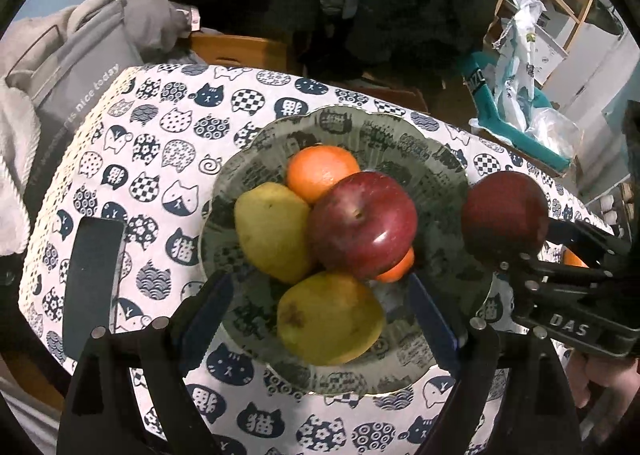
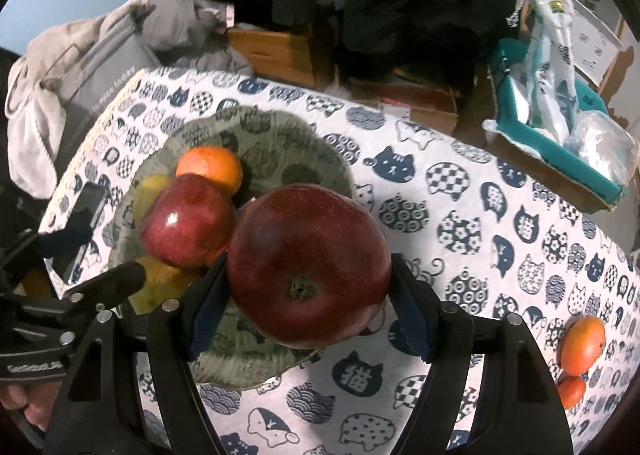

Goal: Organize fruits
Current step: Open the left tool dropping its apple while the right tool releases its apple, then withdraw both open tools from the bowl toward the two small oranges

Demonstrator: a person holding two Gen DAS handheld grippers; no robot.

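Observation:
A grey patterned plate (image 1: 436, 175) on the cat-print tablecloth holds a red apple (image 1: 362, 225), two yellow pears (image 1: 272, 231), an orange (image 1: 320, 171) and a second orange half hidden under the apple. My left gripper (image 1: 320, 315) is open, its jaws either side of the near pear (image 1: 330, 317). My right gripper (image 2: 308, 295) is shut on a second red apple (image 2: 308, 267), held above the plate's (image 2: 280, 123) right edge; it also shows in the left wrist view (image 1: 504, 215).
Two oranges (image 2: 582, 343) lie on the cloth at the right. A dark phone (image 1: 94, 279) lies left of the plate. A grey bag (image 1: 80, 67), a teal box (image 2: 560, 143) and cardboard boxes stand beyond the table.

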